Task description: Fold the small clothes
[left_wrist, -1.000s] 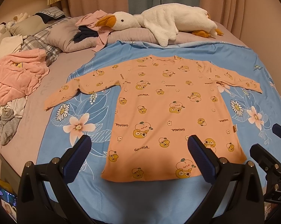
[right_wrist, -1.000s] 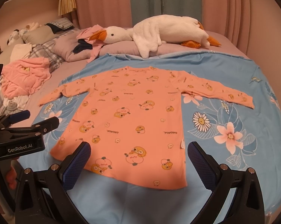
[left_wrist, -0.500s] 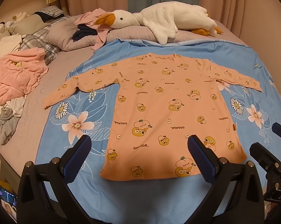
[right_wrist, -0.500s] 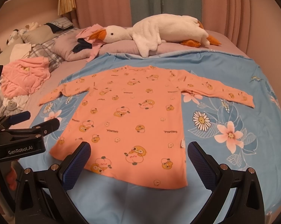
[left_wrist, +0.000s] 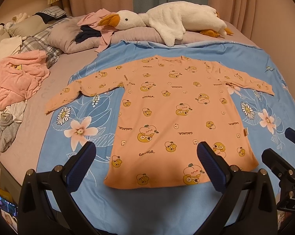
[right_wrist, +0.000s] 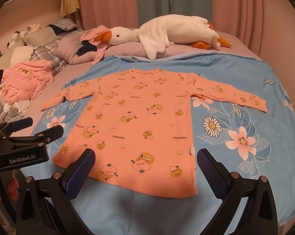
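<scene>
From the left wrist camera, an orange long-sleeved top (left_wrist: 178, 117) printed with cartoon fruit figures and the word GAGAGA lies flat and spread out on a blue floral bedsheet (left_wrist: 76, 129), both sleeves stretched out to left and right, the hem nearest and the neckline far. The left gripper (left_wrist: 146, 161) hovers above the near hem with its jaws wide apart, holding nothing; the blue-padded fingers (left_wrist: 82, 160) frame the lower edge of the top. At the right edge, part of the right gripper (left_wrist: 284, 156) shows, just beside the top's near right corner. At the far side a white plush goose (left_wrist: 167, 21) sprawls across grey pillows (left_wrist: 69, 37). On the left, a rumpled pink garment (left_wrist: 16, 80) sits on a heap of other laundry.

From the right wrist camera, the same top (right_wrist: 135, 121) lies flat on the sheet (right_wrist: 235, 141), its near right corner between the blue pads. The right gripper (right_wrist: 145, 166) hangs over the near hem, jaws spread wide and empty. At the left the left gripper (right_wrist: 29, 129) shows from the side, marked GenRobot.AI, near the top's near left corner; its jaws stand apart. A hand (right_wrist: 2, 188) shows at the lower left edge. The goose (right_wrist: 167, 29) lies along the far pillows (right_wrist: 69, 52), and the pink garment (right_wrist: 24, 82) sits far left.
</scene>
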`<state>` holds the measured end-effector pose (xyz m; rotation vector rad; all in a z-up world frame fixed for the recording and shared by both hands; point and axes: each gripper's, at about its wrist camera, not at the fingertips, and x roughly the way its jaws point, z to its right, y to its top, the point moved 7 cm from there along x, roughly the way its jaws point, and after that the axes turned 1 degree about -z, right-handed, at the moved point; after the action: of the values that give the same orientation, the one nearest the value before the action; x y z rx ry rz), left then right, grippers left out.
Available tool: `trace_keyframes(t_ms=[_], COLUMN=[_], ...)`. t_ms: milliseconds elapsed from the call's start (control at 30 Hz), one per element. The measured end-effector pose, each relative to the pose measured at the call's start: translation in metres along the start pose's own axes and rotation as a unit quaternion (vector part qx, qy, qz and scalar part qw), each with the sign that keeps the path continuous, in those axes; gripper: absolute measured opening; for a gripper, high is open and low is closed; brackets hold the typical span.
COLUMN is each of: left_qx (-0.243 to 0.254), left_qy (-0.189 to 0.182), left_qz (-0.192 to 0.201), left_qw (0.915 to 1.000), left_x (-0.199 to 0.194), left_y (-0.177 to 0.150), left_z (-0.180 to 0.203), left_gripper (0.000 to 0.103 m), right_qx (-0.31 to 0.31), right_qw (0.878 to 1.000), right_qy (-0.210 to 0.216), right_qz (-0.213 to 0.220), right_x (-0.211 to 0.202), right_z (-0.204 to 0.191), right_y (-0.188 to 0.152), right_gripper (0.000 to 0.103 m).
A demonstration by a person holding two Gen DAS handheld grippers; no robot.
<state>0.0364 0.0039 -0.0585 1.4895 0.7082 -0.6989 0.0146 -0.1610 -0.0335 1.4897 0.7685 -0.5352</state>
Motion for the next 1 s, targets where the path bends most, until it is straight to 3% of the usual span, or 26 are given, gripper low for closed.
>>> trace_keyframes(t_ms=[567,700,833,1000], left_qx=[0.001,-0.016,-0.047,-0.063], left_qy=[0.001,-0.024,-0.049,-0.082], left_qz=[-0.006,-0.027,-0.061,-0.083], left_qw=[1.0,0.9992,0.9958,0.9912], left_x=[0.007,0.022,0.047,0.07], left_y=[-0.004,-0.008,-0.015,-0.015], left_z=[0.0,-0.002,-0.005,-0.001], left_gripper=[0.103,0.103,0.103,0.103], right_qx=[0.005,0.038,0.101,0.175], right_qw=[1.0,0.997,0.983,0.971], right_qy=[0.004,0.065,0.142,0.155], right_qz=[-0.005,-0.027,-0.06,-0.049], right_x=[0.004,0.017,0.037,0.051], right_z=[0.0,0.002,0.01,0.044], right_y=[-0.003,-0.009,-0.023,-0.026], right_gripper=[0.102,0.102,0.102,0.102])
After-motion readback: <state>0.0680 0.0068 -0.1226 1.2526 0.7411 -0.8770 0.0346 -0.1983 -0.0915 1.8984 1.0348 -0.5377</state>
